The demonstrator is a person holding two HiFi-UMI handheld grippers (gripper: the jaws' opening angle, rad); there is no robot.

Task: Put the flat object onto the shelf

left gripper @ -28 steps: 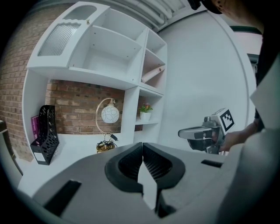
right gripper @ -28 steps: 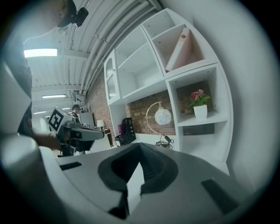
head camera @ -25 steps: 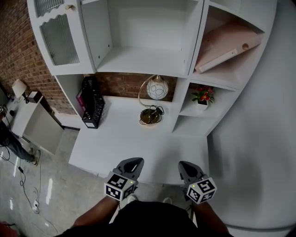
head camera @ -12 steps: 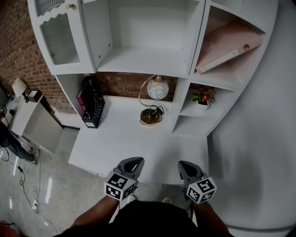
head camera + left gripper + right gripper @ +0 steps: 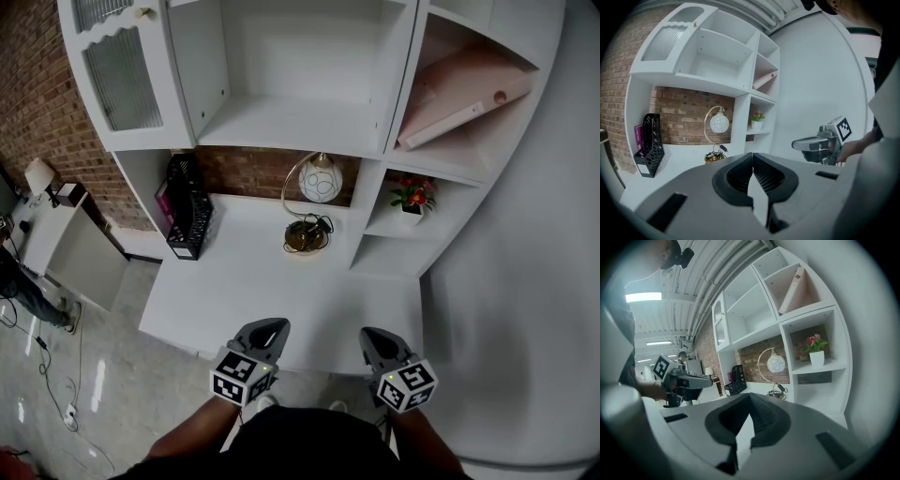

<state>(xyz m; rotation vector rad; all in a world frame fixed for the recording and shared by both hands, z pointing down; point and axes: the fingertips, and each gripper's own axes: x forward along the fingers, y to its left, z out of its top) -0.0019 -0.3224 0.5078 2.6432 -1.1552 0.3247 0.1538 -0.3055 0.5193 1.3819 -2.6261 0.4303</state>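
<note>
Well, down at the bottom of the head view, the left gripper (image 5: 271, 325) and the right gripper (image 5: 374, 335) sit side by side, near the front edge of the white desk (image 5: 253, 291). Each gripper view shows the jaws pressed together with nothing between them. So both are shut and empty.

A bit farther back, in the middle of the frame, a round lamp (image 5: 319, 180) stands on the desk with its cord in a heap by its foot. If a gripper reaches up carelessly, it could knock the lamp over.

To the right, a small flower pot (image 5: 411, 199) sits in a low cubby.

Farthest away, in the upper right, the flat pink board (image 5: 459, 92) is already on the shelf (image 5: 441, 171). It is not lying flat; it leans at a slant. I think that is the main worry. Its bottom edge looks close to the front of the shelf, so it might slide out and fall toward the flowers. A bump to the shelf could start that.
</note>
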